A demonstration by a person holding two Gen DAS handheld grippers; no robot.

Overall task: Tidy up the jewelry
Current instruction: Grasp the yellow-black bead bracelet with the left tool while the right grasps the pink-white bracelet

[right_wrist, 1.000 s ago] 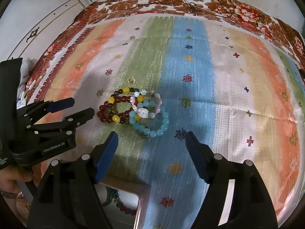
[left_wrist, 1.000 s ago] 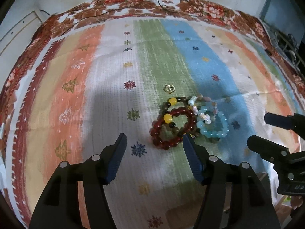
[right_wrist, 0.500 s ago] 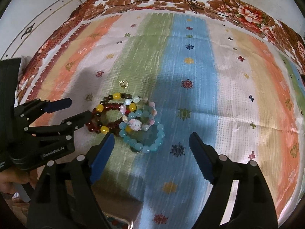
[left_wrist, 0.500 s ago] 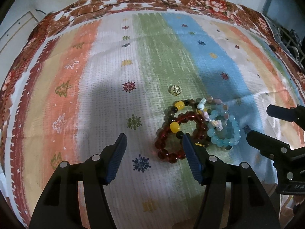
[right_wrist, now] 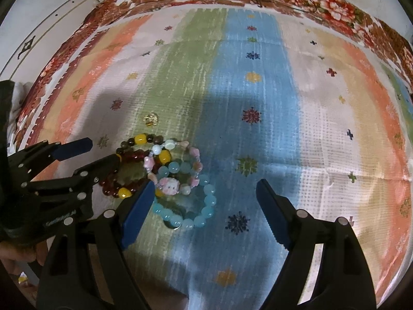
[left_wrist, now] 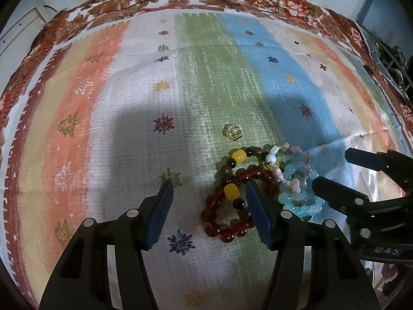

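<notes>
A woven cloth with broad stripes of orange, cream, white, green and blue, dotted with small snowflake and tree motifs and framed by a red-brown floral border, covers the counter. Toward the near edge, on the green and blue stripes, lies a tangled heap of bead bracelets. The dark red bracelet is a ring of glossy, translucent round beads. Overlapping it is a bracelet of brown and black beads broken up by larger opaque yellow beads. Just beside these, touching them, sits the pale blue bracelet, made of smooth, milky round beads, and across it lies a thinner strand of small irregular pink and white stones carrying a pink charm shaped like a little face. A small gold ring with a ribbed, cage-like surface rests apart from the heap, farther toward the far edge on the green stripe. The left claw stands wide open with nothing in it, its ribbed blue pads flat and rectangular; the right-hand pad overlaps the dark red bracelet, though contact cannot be told. The right claw is also wide open and holds nothing, with the pale blue bracelet lying between its fingers.
</notes>
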